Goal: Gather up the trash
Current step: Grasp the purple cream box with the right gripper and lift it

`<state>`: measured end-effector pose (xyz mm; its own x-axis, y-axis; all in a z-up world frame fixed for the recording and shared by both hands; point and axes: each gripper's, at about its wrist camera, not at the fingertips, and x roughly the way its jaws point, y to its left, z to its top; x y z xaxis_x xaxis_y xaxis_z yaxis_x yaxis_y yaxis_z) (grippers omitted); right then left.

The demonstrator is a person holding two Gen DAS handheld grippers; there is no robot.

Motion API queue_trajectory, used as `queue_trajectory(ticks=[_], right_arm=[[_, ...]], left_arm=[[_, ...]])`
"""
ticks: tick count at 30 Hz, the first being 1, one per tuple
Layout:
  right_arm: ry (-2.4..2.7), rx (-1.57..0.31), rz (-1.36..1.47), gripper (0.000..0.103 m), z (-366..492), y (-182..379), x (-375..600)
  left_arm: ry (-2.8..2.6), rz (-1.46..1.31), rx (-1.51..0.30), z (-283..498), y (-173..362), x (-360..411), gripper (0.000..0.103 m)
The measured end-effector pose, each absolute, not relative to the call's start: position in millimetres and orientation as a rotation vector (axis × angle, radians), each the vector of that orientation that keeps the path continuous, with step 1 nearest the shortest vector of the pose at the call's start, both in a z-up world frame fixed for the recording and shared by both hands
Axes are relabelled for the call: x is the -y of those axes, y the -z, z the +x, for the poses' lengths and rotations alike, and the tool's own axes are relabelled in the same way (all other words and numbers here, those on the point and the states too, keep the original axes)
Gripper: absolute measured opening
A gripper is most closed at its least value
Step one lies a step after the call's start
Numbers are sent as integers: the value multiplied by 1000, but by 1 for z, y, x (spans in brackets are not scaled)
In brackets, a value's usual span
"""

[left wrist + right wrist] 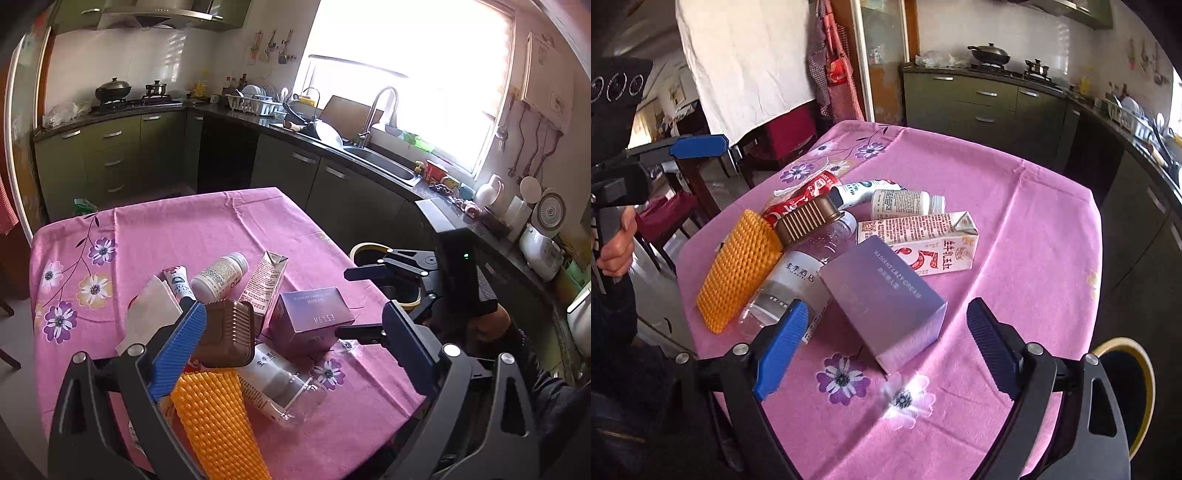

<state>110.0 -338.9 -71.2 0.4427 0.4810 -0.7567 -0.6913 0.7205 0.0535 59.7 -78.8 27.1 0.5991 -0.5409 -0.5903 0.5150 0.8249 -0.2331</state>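
A heap of trash lies on the pink flowered tablecloth (207,221). In it are a purple box (314,314) (886,295), a milk carton (264,284) (923,240), a white bottle (221,275) (905,203), a clear plastic bottle (280,384) (798,277), an orange ridged tray (218,417) (738,269), a brown tray (227,332) (805,219), a red can (805,199), a tube (179,282) and a paper napkin (151,314). My left gripper (293,314) hangs open over the near side of the heap. My right gripper (886,308) is open above the purple box, holding nothing.
A black bin with a yellow rim (369,251) (1126,387) stands on the floor beside the table's right edge. Green kitchen cabinets (110,155), a sink (380,162) and a stove with pots (114,92) line the walls. A wooden chair (694,184) stands off the table's left side.
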Motion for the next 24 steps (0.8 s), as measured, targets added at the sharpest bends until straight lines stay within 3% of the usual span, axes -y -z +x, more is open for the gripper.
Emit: queue_trajectory(ticks=[4,10,24], right_arm=[[-778,-897,-330,89,129,86,327],[-813,-942,-308,80,140,103,320],[-802,-899,-234,66,122,108,330]], left_arm=[[617,-43,-701,59,-23,78,92],[624,-35,-717,63,-17,79,92],[624,-37,-731,62,-9,80,93]])
